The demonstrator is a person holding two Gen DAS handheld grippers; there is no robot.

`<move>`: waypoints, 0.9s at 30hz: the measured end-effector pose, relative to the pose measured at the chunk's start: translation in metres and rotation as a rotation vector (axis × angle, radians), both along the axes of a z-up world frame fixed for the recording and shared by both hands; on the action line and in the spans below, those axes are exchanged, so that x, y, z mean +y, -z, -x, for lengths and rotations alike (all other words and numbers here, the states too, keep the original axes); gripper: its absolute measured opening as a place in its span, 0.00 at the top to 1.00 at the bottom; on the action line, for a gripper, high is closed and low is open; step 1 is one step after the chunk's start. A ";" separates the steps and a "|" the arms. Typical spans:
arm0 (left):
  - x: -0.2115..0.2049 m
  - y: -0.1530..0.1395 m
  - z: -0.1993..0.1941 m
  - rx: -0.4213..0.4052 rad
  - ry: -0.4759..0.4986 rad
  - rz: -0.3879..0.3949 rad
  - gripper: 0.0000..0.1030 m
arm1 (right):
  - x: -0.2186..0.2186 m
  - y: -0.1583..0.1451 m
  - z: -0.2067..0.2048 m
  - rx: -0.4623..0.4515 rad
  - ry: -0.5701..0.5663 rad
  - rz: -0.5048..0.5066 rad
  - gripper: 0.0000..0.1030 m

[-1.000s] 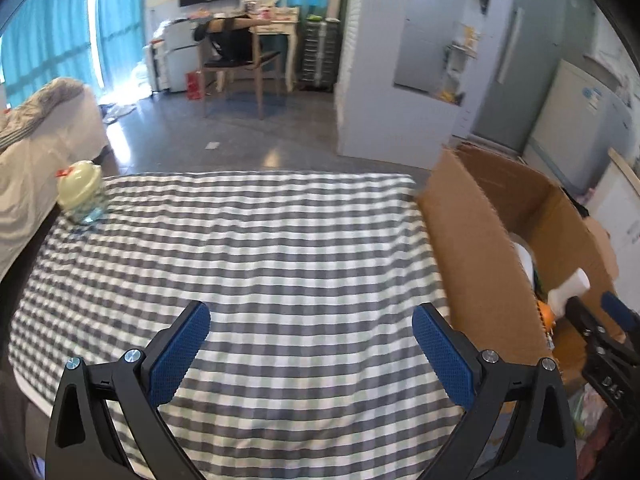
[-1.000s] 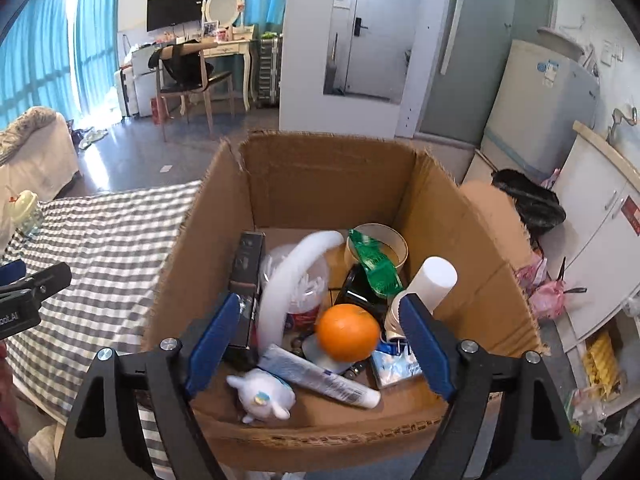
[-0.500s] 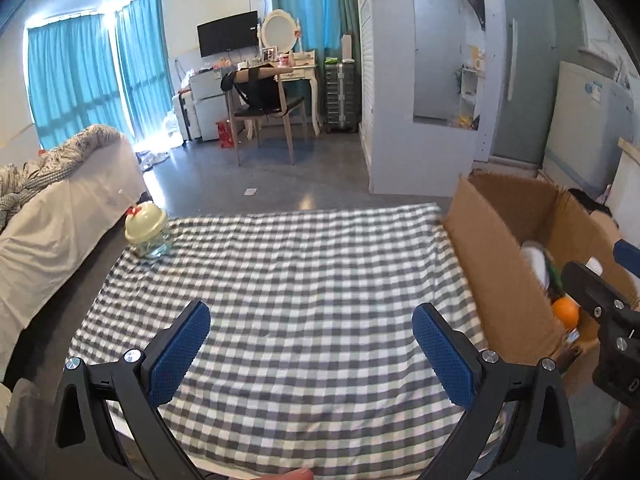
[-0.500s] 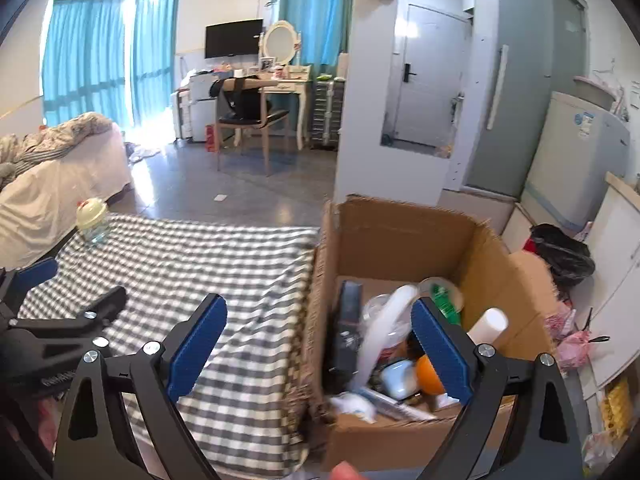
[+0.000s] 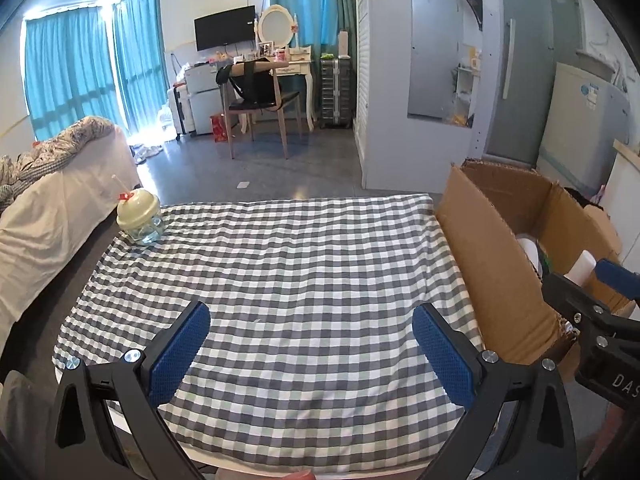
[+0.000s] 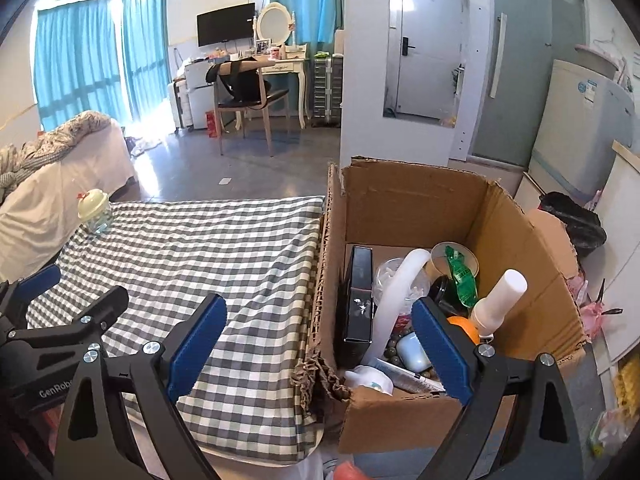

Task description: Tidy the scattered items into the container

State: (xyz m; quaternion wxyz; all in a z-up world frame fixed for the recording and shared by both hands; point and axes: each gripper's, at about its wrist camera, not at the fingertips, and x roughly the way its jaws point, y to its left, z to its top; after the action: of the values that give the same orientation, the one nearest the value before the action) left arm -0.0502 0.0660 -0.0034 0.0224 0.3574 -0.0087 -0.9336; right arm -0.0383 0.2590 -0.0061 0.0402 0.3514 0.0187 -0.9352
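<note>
A cardboard box (image 6: 416, 208) stands at the right end of the checked table (image 6: 208, 248); it also shows in the left wrist view (image 5: 492, 256). It holds several items: an orange (image 6: 466, 326), a white bottle (image 6: 500, 300), a black box (image 6: 358, 292), a tube (image 6: 404, 374). A glass jar with a pale green lid (image 5: 140, 220) stands at the table's far left corner, also in the right wrist view (image 6: 95, 211). My left gripper (image 5: 312, 354) is open and empty above the table's near edge. My right gripper (image 6: 318, 354) is open and empty above the box's near left corner.
A bed (image 5: 48, 192) lies left of the table. A chair (image 5: 260, 112) and a desk (image 5: 288, 66) stand across the floor. A fridge (image 6: 580, 128), a white cabinet (image 6: 624, 240) and a black bag (image 6: 576, 224) stand right of the box.
Both grippers have pulled back and up from the table and the box. The right gripper has swung left, off the box interior. Both stay open and empty.
</note>
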 end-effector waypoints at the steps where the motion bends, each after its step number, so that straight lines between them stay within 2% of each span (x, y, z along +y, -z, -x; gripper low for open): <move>1: 0.000 0.000 0.000 -0.001 -0.002 -0.003 0.00 | 0.000 0.000 0.000 0.000 0.002 0.000 0.09; 23: -0.005 0.002 0.003 -0.020 -0.019 -0.023 0.00 | -0.002 -0.001 0.000 -0.016 -0.005 0.006 0.09; 27: -0.004 0.000 -0.002 0.017 -0.016 0.013 0.00 | -0.002 0.000 0.000 -0.018 -0.003 0.008 0.09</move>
State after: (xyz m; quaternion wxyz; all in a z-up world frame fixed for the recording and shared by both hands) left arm -0.0481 0.0623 -0.0036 0.0324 0.3492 -0.0118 -0.9364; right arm -0.0384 0.2570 -0.0061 0.0433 0.3595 0.0153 -0.9320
